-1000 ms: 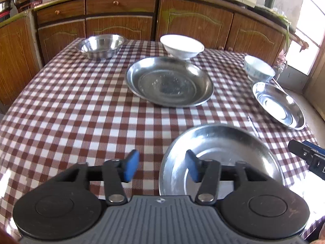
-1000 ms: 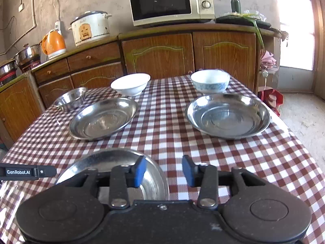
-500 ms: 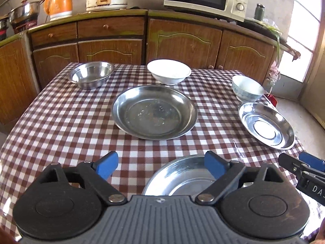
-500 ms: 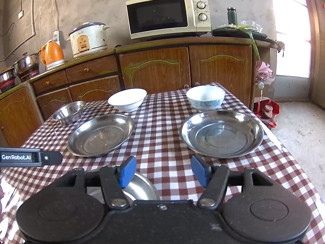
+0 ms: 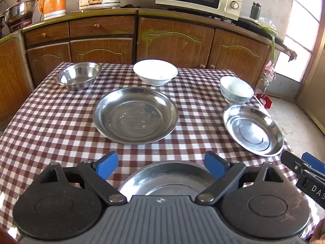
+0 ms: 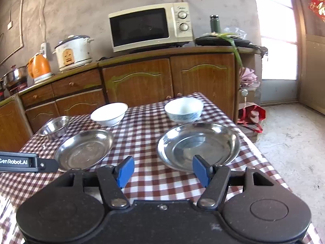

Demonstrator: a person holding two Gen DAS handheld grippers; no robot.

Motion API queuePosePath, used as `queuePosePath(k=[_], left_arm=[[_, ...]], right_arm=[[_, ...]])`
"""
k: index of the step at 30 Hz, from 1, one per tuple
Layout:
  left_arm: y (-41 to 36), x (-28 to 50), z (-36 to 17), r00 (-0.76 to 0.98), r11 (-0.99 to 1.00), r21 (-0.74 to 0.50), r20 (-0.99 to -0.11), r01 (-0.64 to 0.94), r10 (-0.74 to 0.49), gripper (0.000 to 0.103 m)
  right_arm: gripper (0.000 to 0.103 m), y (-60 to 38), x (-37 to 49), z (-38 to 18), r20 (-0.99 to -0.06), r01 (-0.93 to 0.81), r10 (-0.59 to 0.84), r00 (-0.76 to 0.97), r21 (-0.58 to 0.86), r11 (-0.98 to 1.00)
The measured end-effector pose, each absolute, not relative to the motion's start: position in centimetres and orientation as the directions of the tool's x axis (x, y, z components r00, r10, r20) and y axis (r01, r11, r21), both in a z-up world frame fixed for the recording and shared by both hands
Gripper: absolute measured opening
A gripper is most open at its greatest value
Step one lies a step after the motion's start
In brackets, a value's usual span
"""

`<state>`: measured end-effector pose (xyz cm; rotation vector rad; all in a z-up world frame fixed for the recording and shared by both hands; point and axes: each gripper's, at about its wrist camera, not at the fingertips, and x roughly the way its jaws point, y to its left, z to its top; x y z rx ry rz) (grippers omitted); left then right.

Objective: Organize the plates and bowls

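Both grippers have lifted and spread wide, holding nothing: left gripper (image 5: 161, 163), right gripper (image 6: 163, 171). The near plate (image 5: 168, 178) at six o'clock could slide off the bench (image 5: 50, 122) if bumped.

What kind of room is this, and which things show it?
Most likely a home kitchen with a dining table. A microwave oven, a rice cooker and an orange kettle stand on wooden cabinets, and steel plates and bowls lie on a checked tablecloth.
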<state>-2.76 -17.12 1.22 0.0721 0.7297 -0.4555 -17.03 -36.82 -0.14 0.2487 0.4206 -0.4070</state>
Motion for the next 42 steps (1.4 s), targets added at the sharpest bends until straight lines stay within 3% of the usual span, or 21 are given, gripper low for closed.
queuePosePath(k=[21,42], left_arm=[[-24.0,-4.1,2.4,0.657,0.888,-0.064,-0.649,0.455,-0.384,0.095],[-30.2,-2.4,0.3,0.639,0.901,-0.01,-0.702,0.433,-0.315,0.095]], right_arm=[[0.081,-44.4,-19.2,0.9,-0.395,0.539,-0.447,0.803,0.16,0.827],[0.09,-50.8,-15.2,-0.7,-0.409,0.507,-0.429,0.806,0.102,0.856]])
